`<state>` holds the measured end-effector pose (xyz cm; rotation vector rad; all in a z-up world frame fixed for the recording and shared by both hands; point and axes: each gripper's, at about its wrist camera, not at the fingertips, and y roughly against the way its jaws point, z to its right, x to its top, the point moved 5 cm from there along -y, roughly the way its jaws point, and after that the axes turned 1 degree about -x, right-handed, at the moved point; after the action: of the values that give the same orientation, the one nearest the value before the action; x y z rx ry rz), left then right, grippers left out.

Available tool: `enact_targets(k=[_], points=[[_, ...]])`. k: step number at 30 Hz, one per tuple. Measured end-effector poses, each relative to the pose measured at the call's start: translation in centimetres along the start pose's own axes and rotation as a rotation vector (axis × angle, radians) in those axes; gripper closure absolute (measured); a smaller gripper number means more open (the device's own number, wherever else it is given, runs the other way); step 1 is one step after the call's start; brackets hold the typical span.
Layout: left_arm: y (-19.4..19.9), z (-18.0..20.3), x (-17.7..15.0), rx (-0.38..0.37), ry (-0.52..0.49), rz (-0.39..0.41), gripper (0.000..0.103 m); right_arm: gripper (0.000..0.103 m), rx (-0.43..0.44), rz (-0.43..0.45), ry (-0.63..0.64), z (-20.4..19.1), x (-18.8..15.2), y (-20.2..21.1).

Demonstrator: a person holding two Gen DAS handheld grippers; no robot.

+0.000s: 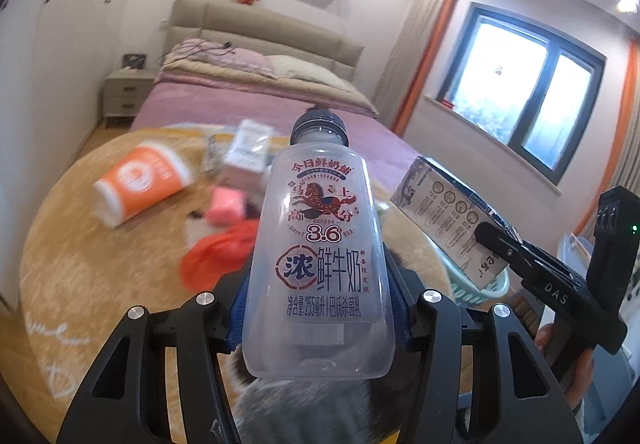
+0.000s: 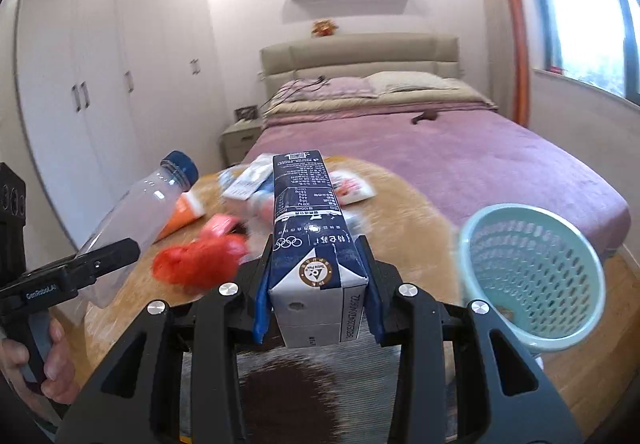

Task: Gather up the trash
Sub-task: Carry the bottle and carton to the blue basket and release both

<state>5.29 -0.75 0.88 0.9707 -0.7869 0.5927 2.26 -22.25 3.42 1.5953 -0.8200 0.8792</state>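
Both grippers raised, angled downward, each loaded.
Left gripper (image 1: 318, 308) clamps clear milk bottle (image 1: 320, 244); right gripper (image 2: 318, 304) clamps milk carton (image 2: 310, 244), mint basket (image 2: 532, 276) to its right.

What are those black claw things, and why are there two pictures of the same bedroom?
A person holds a grabber tool in each hand, and each tool carries its own camera, so you get two views. The left gripper has its jaws closed on a clear milk bottle. The right gripper has its jaws closed on a blue milk carton. Below, on the round rug, lie an orange cup, a red bag and other blurry trash. The green basket stands nearby.
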Motion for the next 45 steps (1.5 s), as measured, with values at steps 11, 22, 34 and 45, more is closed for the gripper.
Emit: enact_targets(k=[11,22,34,45], points=[[-6.9,9.7,2.8,-0.143,-0.132,-0.053,0.05,0.069,-0.215,0.057,-0.147,11.9,1.2,1.6],[-17.6,19.5,1.2,-0.262,-0.217,-0.212,0.05,0.069,-0.377,-0.034,-0.331,23.3,-1.8,-1.2],[-26.8,21.2,-2.9,-0.268,-0.155,-0.402,0.05,0.068,-0.411,-0.143,-0.416,27.9,-5.4,-4.3],[-28.1,21.8,-4.2,-0.216,-0.171,-0.449,0.05,0.068,-0.402,-0.184,-0.442,28.1,-6.4,-5.5]])
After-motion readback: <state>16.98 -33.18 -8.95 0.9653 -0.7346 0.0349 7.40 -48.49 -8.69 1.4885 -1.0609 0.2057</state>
